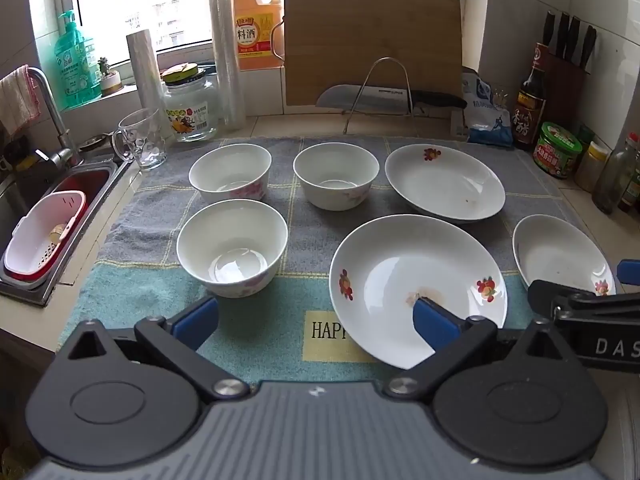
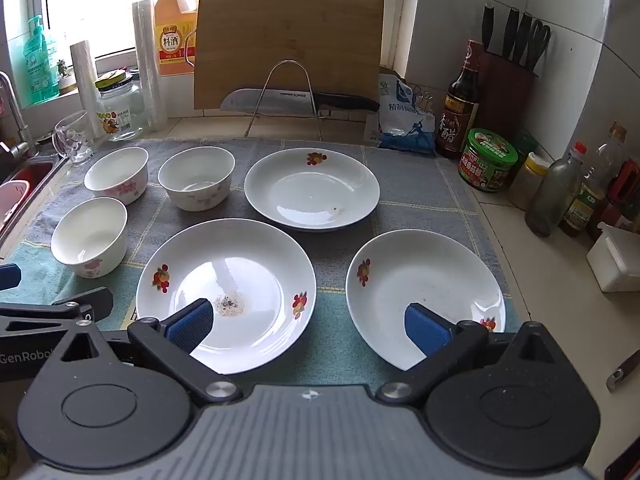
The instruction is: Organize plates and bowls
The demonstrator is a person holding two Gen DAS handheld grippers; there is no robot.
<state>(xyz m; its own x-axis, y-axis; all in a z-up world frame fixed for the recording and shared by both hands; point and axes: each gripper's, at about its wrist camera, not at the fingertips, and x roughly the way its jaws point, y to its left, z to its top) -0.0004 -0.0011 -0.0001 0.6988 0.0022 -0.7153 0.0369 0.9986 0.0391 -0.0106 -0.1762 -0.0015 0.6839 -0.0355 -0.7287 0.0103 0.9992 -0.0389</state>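
Observation:
Three white bowls stand on the mat: near left (image 1: 232, 248) (image 2: 90, 236), far left (image 1: 230, 172) (image 2: 117, 174), far middle (image 1: 336, 176) (image 2: 196, 178). Three white flowered plates lie there: near middle (image 1: 416, 284) (image 2: 226, 292), far (image 1: 444, 182) (image 2: 312, 190), near right (image 1: 560, 256) (image 2: 424, 292). My left gripper (image 1: 316, 316) is open and empty, its right finger over the near middle plate's front. My right gripper (image 2: 308, 320) is open and empty, spanning the gap between the two near plates.
The grey and teal mat (image 1: 256, 320) covers the counter. A sink (image 1: 48, 216) with a pink basket is at left. A glass mug (image 1: 140, 140), jar, cutting board (image 2: 288, 48), cleaver on a rack and sauce bottles (image 2: 460, 100) line the back and right.

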